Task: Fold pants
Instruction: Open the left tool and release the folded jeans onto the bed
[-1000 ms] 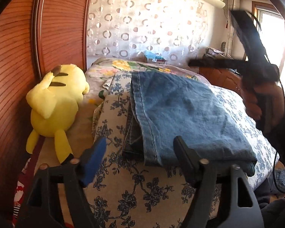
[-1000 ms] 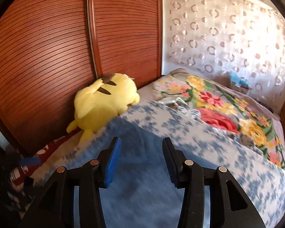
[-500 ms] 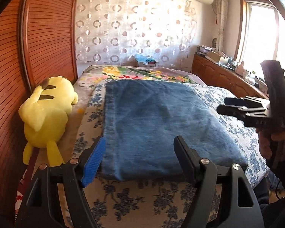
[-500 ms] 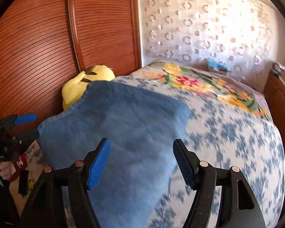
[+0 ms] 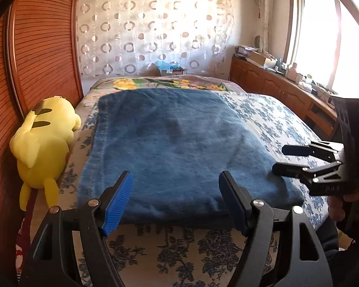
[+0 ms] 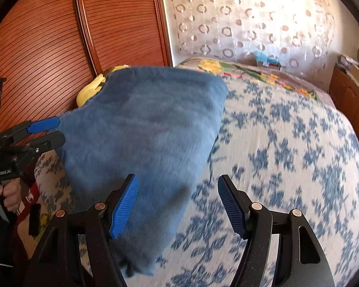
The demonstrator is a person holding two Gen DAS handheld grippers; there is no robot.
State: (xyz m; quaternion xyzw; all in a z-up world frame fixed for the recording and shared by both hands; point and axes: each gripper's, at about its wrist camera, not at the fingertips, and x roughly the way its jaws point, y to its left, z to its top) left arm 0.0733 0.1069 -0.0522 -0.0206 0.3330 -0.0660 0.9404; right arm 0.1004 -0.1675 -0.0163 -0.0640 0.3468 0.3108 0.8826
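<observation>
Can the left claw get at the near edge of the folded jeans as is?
Probably yes. The left claw is open, and the jeans' near edge lies just ahead with nothing between. The right claw sits off to the side.

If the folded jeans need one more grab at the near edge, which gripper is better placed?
Probably left: the left gripper, open, faces the jeans squarely at the near edge; the right gripper sits off their corner.

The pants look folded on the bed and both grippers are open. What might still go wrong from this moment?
1. The near edge of the folded pants lies close to the bed's front edge; a nudge might make them slide off.
2. The open right hand-held gripper hovers at the pants' corner; its fingers may catch it and undo the fold.
3. The left hand-held gripper faces the near hem and may drag it.
</observation>
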